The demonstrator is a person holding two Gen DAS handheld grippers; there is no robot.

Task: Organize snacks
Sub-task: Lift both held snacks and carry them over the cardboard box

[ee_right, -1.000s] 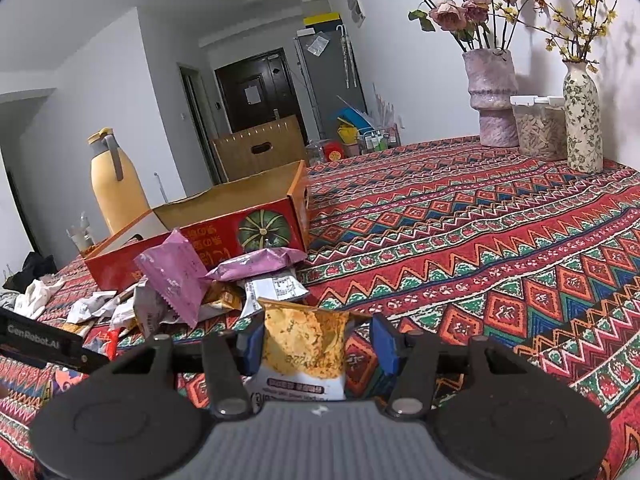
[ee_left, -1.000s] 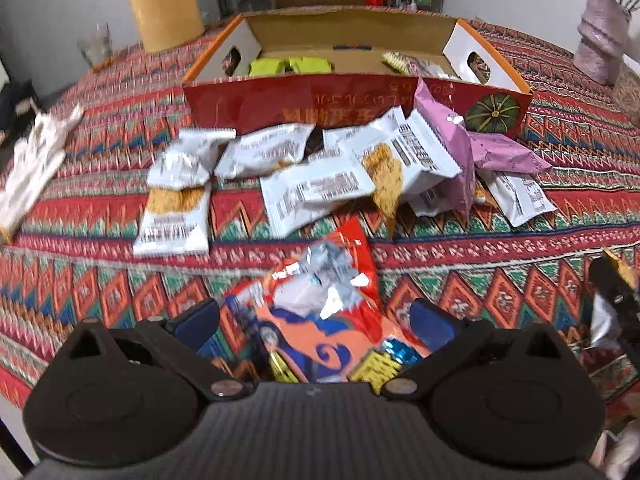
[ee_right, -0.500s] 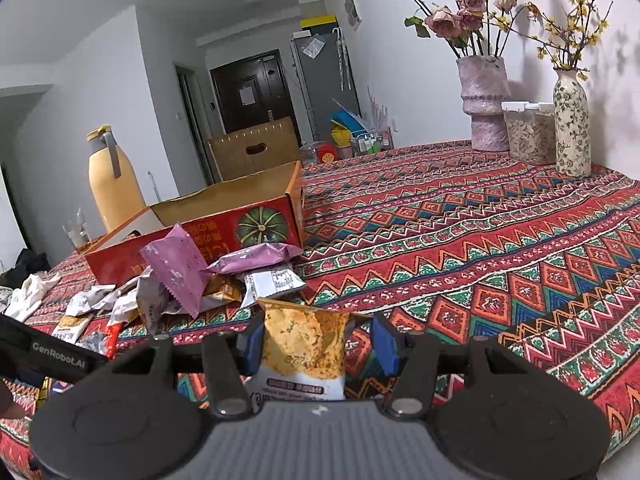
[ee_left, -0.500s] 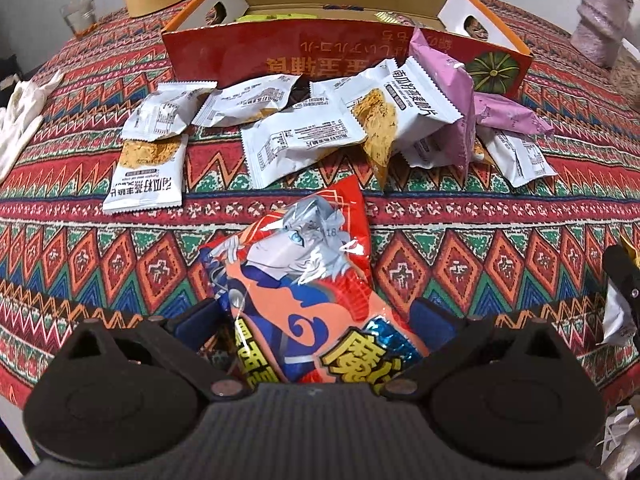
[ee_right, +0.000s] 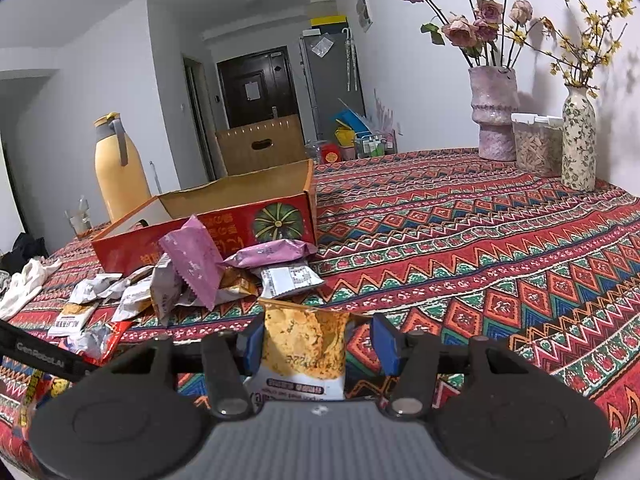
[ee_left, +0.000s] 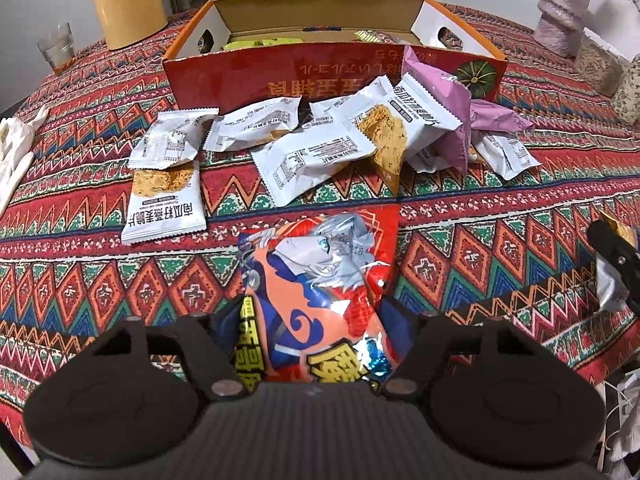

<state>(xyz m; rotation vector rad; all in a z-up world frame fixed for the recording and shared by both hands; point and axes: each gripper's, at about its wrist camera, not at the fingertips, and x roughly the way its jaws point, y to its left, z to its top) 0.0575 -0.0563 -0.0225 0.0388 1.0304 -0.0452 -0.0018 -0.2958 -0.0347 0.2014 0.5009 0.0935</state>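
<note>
Left gripper point(ee_left: 308, 330) jaws are closing around a crinkly red-and-orange foil snack bag with a cartoon print point(ee_left: 320, 280). The bag lies flat on the patterned red woven tablecloth point(ee_left: 500, 216), its near end between the blue pads point(ee_left: 394, 318). Both pads look to be at the bag's edges, but I can't tell whether they press yet.

Right gripper point(ee_right: 316, 344) sits at a middling width with a small white packet with a yellow cracker photo point(ee_right: 305, 350) standing upright between its blue fingers point(ee_right: 385, 344). The left pad is against the packet's edge and there is a visible gap on the right side, so it's not a clear clamp. The packet seems propped there.

Beyond the foil bag, a loose pile of white cracker packets point(ee_left: 320, 152) is spread across the cloth, some face down. One white packet point(ee_left: 166, 200) lies apart at the left. Two pink-purple foil pouches point(ee_left: 444, 96) sit at the right end of the pile, one leaning up against the box.

The open red cardboard box with orange rim point(ee_left: 224, 76) stands just behind the pile and holds a few green and other packets at its bottom.

Further out: yellow thermos jug point(ee_right: 118, 172) and a drinking glass point(ee_left: 56, 46) at far left, a white crumpled cloth point(ee_right: 24, 286) at the left table edge, a pink textured vase of dried roses point(ee_right: 494, 116), a clear lidded container point(ee_right: 536, 144) and a floral ceramic vase point(ee_right: 578, 140) at far right.
</note>
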